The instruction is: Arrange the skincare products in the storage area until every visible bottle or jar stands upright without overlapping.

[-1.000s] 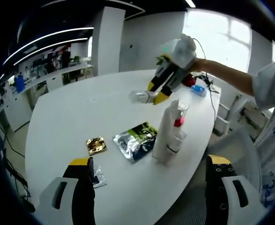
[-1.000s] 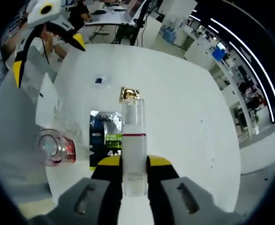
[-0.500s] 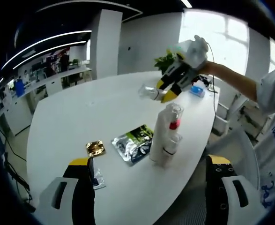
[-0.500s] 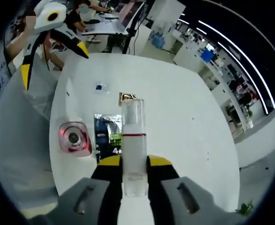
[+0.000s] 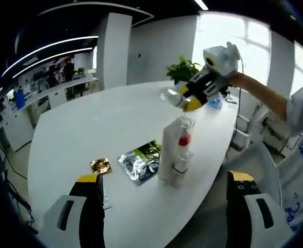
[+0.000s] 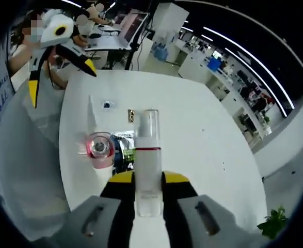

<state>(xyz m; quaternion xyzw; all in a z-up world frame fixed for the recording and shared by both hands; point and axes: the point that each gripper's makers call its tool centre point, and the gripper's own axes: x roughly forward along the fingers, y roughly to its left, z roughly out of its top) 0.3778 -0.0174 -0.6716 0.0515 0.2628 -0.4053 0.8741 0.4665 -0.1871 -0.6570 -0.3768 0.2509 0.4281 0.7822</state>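
While the right gripper (image 6: 148, 187) is lifted high above the white table (image 6: 192, 124), its two jaws pinch a frosted bottle with a clear cap (image 6: 148, 157), which stands out straight ahead between them. In the left gripper view the same gripper (image 5: 191, 98) appears far ahead and to the right of the jaws, with the bottle (image 5: 170, 95) sticking out of it sideways, well above the table surface.

Ahead of the left gripper (image 5: 164, 209), whose jaws are spread wide apart with nothing between them, a group of upright bottles (image 5: 173, 152) stands on the table (image 5: 89, 134), a little right of the middle line between the jaws. One of them has a red band under a clear cap. Just left of this group lies a flat foil sachet (image 5: 139, 161), and further left a small gold packet (image 5: 100, 166). A small clear packet (image 5: 106, 199) lies touching or just beside the left jaw; I cannot tell which.

In the right gripper view, the red-banded bottle (image 6: 100, 149) is seen from above, left of the jaws, and the left gripper (image 6: 58, 39) is far up at the left.
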